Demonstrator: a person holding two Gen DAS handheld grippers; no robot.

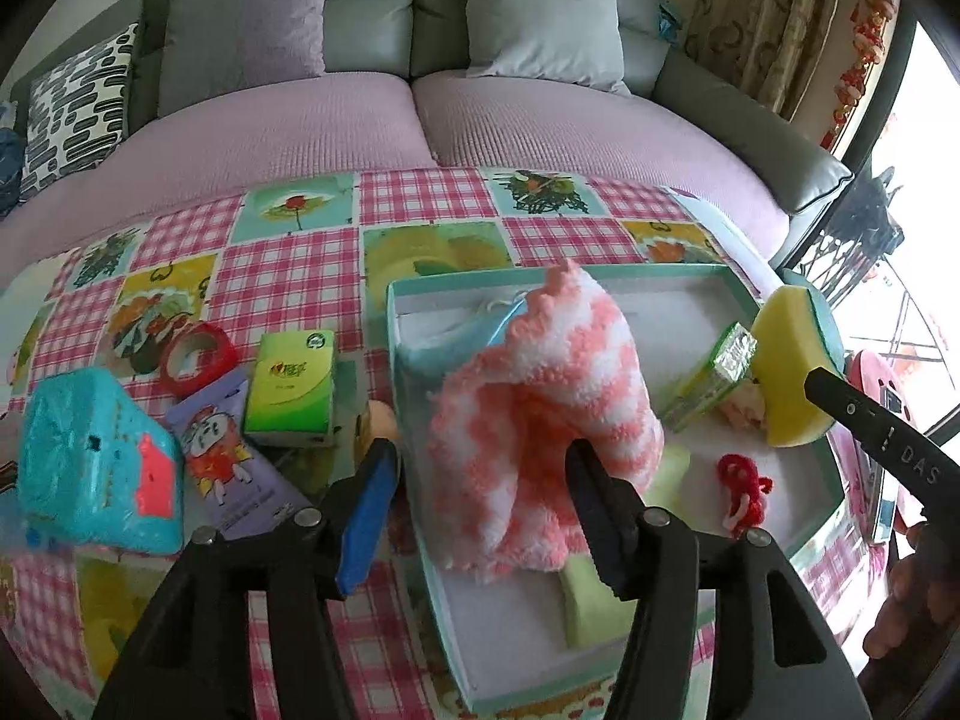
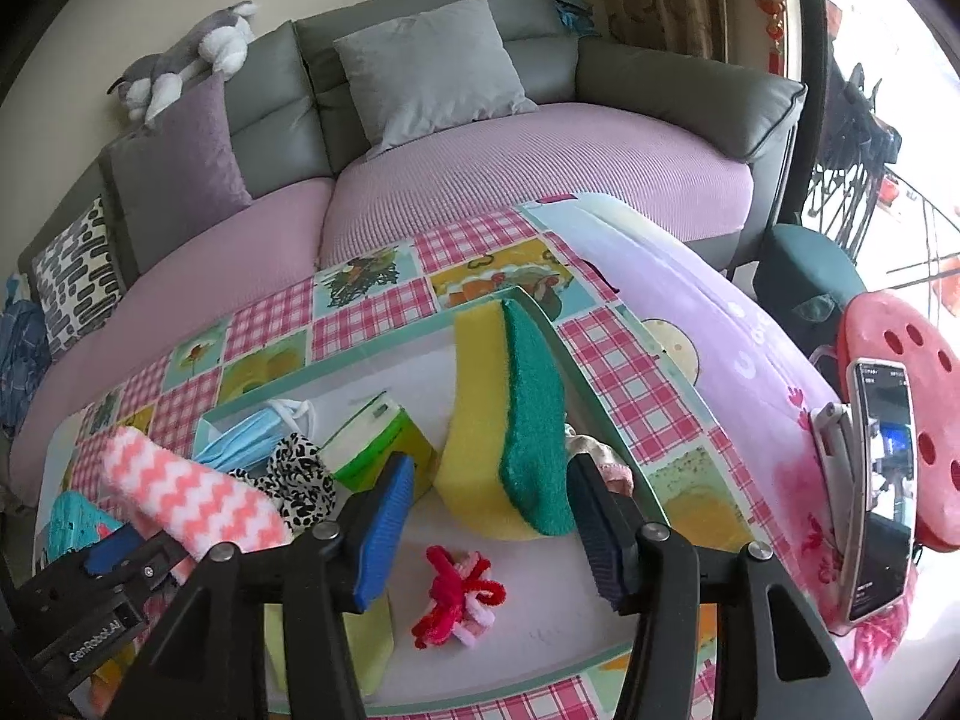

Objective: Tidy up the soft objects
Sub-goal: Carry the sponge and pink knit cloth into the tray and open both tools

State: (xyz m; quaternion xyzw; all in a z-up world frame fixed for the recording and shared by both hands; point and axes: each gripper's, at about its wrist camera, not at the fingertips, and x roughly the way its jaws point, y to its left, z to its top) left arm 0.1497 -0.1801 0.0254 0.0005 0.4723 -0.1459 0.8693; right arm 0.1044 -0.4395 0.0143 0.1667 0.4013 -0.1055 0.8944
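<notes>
The left tongs [image 1: 480, 468] are standing parted around the pink-and-white fuzzy sock [image 1: 540, 396], which is draping into the teal box [image 1: 414, 372] straight ahead. The right tongs [image 2: 489, 516] (also parted, gripping nothing) are flanking the upright sponge [image 2: 504, 432], its long axis pointing away.

- The tray [image 1: 708, 276] is crowded: the pink-and-white fuzzy sock [image 1: 540, 408] bulks up between the left claw [image 1: 480, 468] fingers and blocks the way to the far left corner; behind it lie a blue mask [image 2: 240, 444] and a leopard scrunchie [image 2: 300, 480]
- The upright sponge [image 2: 510, 426] stands between the right claw [image 2: 489, 510] fingers, leaning by the tray's right wall; a green tissue pack [image 2: 372, 444] closes its left side
- Bare tray floor shows around the red pipe-cleaner piece [image 2: 456, 600]
- Left of the tray the surface [image 1: 288, 276] is cluttered near the front by a blue packet [image 1: 96, 468], a red tape roll [image 1: 198, 357] and another tissue pack [image 1: 288, 390]; the far checked cloth is free
</notes>
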